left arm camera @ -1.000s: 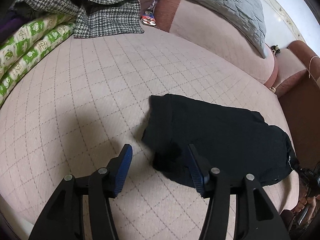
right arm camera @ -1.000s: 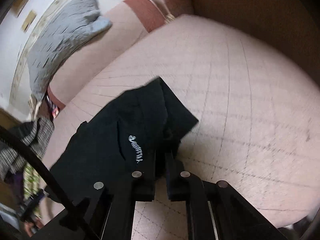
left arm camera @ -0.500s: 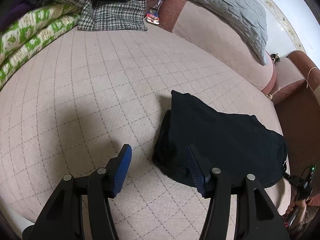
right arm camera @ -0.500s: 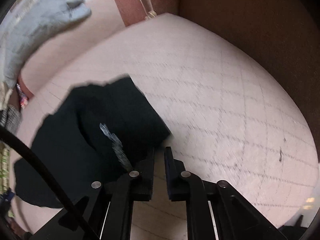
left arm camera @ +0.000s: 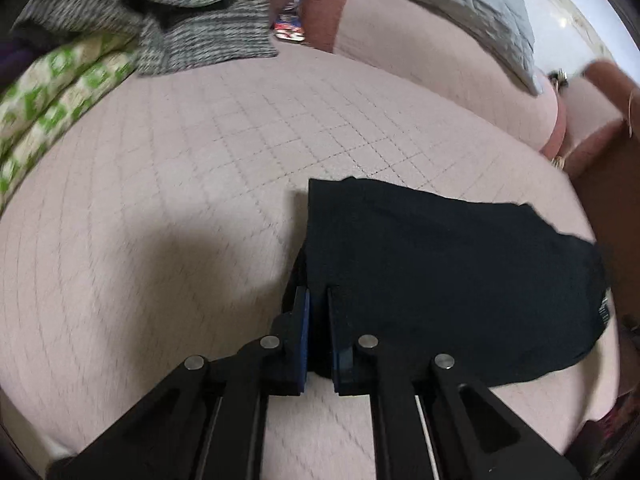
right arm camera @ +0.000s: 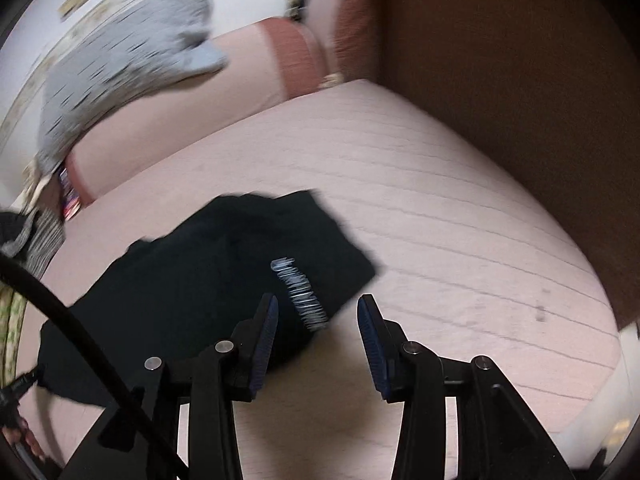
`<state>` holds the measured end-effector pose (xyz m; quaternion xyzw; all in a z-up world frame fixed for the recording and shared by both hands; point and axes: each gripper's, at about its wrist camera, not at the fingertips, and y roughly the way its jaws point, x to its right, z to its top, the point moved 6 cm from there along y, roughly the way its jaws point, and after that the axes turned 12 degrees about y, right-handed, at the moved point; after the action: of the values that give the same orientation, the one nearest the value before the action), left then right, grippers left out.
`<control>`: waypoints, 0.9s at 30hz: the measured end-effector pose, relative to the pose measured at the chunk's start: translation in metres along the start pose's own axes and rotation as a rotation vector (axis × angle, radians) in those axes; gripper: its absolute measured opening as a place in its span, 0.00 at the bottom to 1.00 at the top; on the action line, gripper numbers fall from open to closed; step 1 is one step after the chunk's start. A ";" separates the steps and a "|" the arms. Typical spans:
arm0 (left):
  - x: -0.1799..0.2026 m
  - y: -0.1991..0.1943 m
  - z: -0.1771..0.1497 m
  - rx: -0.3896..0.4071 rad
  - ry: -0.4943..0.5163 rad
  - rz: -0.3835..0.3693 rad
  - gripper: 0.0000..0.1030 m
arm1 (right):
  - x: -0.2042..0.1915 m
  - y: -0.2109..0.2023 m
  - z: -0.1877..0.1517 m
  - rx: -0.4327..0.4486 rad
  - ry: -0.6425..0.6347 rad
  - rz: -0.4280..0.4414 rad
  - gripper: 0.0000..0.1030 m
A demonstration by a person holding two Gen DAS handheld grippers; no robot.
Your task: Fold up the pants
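Note:
The black pants (left arm camera: pixel 448 272) lie folded in a flat block on the pink quilted bed (left arm camera: pixel 200 208). My left gripper (left arm camera: pixel 318 300) is shut on the near left edge of the pants. In the right wrist view the pants (right arm camera: pixel 208 284) show a white printed logo (right arm camera: pixel 300 292). My right gripper (right arm camera: pixel 316 312) is open, its blue-padded fingers either side of the pants' near right corner, holding nothing.
A houndstooth garment (left arm camera: pixel 168 36) and a green-patterned quilt (left arm camera: pixel 52 92) lie at the bed's far left. A grey quilted pillow (left arm camera: pixel 440 4) rests on the pink headboard bolster (left arm camera: pixel 420 52). A brown wooden panel (right arm camera: pixel 520 80) stands to the right of the bed.
My left gripper has closed onto the pants' near left edge. My right gripper has opened and let go of the pants' corner, which now lies on the bed.

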<state>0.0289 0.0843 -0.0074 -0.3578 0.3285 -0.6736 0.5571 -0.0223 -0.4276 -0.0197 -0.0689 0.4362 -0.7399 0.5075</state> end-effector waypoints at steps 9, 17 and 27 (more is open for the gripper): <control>-0.020 -0.004 -0.020 0.005 -0.092 -0.054 0.17 | -0.123 0.054 -0.042 -0.180 -0.180 0.166 0.44; -0.060 -0.033 -0.026 0.210 -0.215 0.013 0.60 | -0.298 0.041 -0.137 -0.489 -0.446 0.568 0.70; -0.141 -0.059 -0.040 0.282 -0.401 0.191 0.69 | -0.419 0.054 -0.277 -0.370 -1.000 0.477 0.22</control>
<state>-0.0182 0.2351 0.0043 -0.3703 0.1466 -0.5728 0.7165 0.0629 0.0667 -0.0844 -0.3972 0.2689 -0.3942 0.7839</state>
